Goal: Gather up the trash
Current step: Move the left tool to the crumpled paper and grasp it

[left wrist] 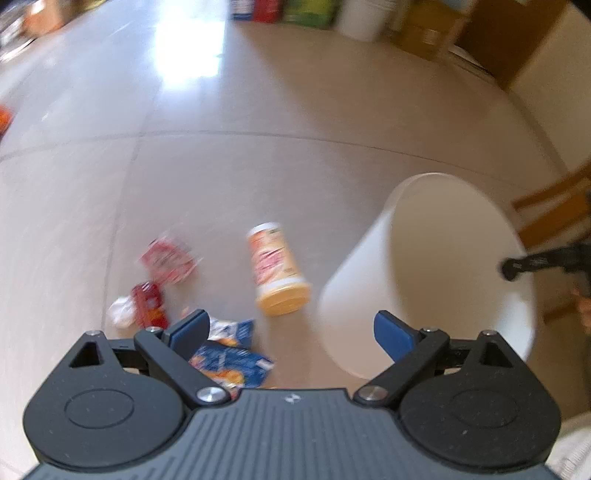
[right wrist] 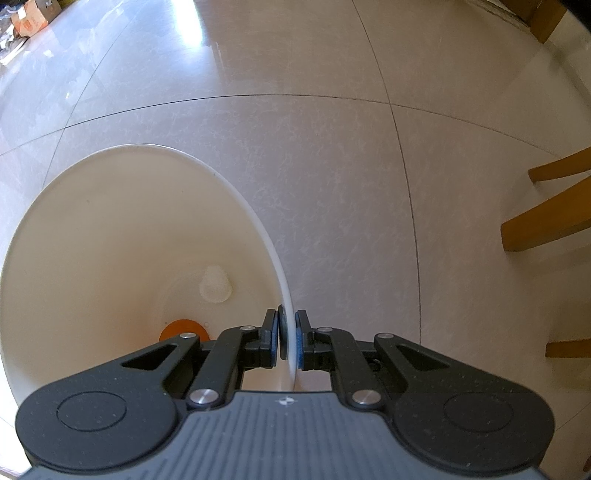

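A white bin (left wrist: pixel 436 266) stands on the tiled floor. In the right wrist view my right gripper (right wrist: pixel 287 343) is shut on the rim of this white bin (right wrist: pixel 110 229); a small clear cup (right wrist: pixel 215 284) and an orange lid (right wrist: pixel 184 330) lie at its bottom. My left gripper (left wrist: pixel 291 330) hovers open above the litter. Below it lie a blue and orange wrapper (left wrist: pixel 231 356), a yellow canister (left wrist: pixel 277 269) on its side, a red wrapper (left wrist: pixel 168 258), and a red packet with white paper (left wrist: pixel 142 306). The right gripper (left wrist: pixel 517 266) shows dark at the bin's far rim.
Wooden chair legs (right wrist: pixel 554 210) stand to the right of the bin. Colourful boxes and a white tub (left wrist: pixel 362 18) line the far wall, with a brown cabinet (left wrist: pixel 513 33) beside them. Open tiled floor (right wrist: pixel 332 129) stretches ahead.
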Available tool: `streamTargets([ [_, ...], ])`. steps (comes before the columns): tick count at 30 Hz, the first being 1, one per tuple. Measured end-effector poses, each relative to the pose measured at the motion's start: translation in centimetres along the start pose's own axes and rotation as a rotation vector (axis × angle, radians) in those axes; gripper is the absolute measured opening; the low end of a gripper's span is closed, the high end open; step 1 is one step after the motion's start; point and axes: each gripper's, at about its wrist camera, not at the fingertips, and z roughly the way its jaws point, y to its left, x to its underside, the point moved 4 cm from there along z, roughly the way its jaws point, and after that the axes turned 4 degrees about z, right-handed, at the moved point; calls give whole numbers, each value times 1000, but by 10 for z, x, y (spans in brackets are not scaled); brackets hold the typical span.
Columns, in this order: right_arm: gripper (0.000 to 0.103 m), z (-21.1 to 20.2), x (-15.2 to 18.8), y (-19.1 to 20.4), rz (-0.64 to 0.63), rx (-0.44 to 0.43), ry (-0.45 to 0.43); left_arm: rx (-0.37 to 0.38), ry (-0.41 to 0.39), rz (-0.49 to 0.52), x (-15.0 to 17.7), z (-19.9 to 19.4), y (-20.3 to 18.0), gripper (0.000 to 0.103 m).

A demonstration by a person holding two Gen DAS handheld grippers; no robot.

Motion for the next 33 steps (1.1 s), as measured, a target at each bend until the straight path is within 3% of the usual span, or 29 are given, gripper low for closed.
streamTargets([
  [11,12,-1,0,1,-6,5,-2,-210,155,-280,72,54,114,95],
  [22,12,-1,1,3,-16,13,-3,-306,272,-583,142,112,195,95],
  [27,13,-1,1,5,-22,21,-4,-357,270,-620,158,131,216,90],
  [33,13,0,2,9,-26,35,-3,-362,279,-676,179,153,231,83],
])
